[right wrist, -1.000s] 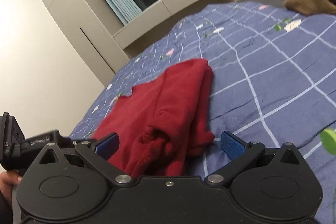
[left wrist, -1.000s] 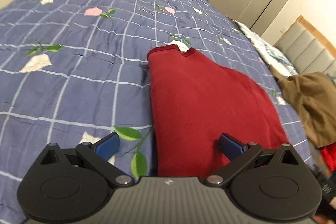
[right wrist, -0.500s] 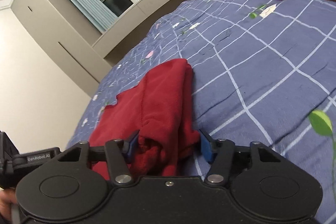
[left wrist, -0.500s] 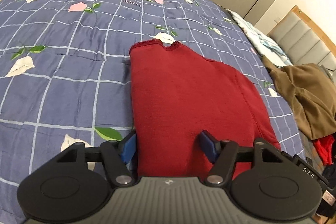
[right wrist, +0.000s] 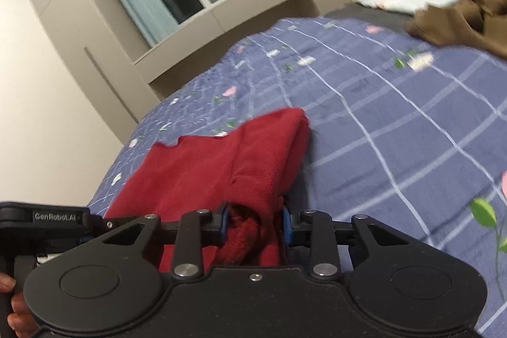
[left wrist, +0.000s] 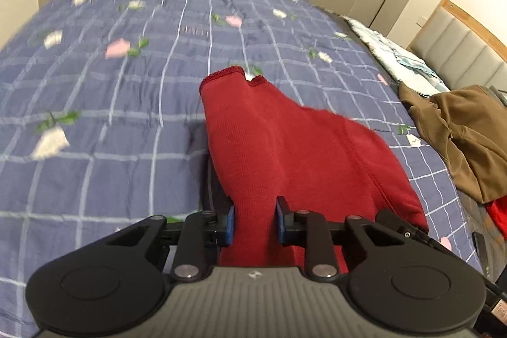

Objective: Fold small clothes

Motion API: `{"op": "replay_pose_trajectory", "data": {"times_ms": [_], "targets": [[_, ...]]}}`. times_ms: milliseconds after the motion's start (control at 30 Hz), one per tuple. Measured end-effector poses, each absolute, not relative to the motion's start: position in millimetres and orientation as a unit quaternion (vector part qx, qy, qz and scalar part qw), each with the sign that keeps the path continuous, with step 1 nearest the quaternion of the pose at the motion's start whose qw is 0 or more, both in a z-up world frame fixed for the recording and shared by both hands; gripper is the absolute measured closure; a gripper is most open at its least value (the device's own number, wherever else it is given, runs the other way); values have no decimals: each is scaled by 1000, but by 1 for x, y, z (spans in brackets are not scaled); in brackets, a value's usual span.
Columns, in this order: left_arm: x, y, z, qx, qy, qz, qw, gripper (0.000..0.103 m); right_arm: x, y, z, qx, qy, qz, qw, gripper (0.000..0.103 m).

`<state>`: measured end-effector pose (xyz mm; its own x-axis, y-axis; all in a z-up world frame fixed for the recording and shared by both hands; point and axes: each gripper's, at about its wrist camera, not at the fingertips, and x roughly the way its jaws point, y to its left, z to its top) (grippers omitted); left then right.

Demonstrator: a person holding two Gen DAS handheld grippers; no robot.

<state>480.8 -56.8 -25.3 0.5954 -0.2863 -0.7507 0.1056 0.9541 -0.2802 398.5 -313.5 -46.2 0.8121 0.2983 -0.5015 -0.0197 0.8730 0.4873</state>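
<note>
Blue checked floral bedspread (left wrist: 126, 148) under red garment (left wrist: 285, 148), brown garment (left wrist: 469, 132), pale cloth (left wrist: 402, 65).

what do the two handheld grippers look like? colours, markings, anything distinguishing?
Both share one build: black housing with two round discs, black linkage arms with silver pivot screws, blue pads on the fingertips. The left gripper has a grey ribbed centre panel bearing a small white logo. The right gripper has a plain black centre panel with one silver screw. In the right wrist view, the left gripper's side reads "GenRobot.AI" in white.
</note>
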Motion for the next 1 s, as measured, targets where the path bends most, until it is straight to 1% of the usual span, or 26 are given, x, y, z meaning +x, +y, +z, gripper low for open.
{"op": "replay_pose_trajectory", "data": {"times_ms": [200,500,767,1000], "targets": [[465,-37,4,-75,410,-94,904,77,392,-279,-22,205,273,114,933,72],[430,27,23,-84,400,-58,911,77,370,-213,-5,179,265,155,935,72],[386,76,21,-95,408,-38,907,77,336,-167,-3,163,276,177,931,72],[363,97,0,-112,427,-29,897,77,316,-148,-17,154,304,171,924,72]]}}
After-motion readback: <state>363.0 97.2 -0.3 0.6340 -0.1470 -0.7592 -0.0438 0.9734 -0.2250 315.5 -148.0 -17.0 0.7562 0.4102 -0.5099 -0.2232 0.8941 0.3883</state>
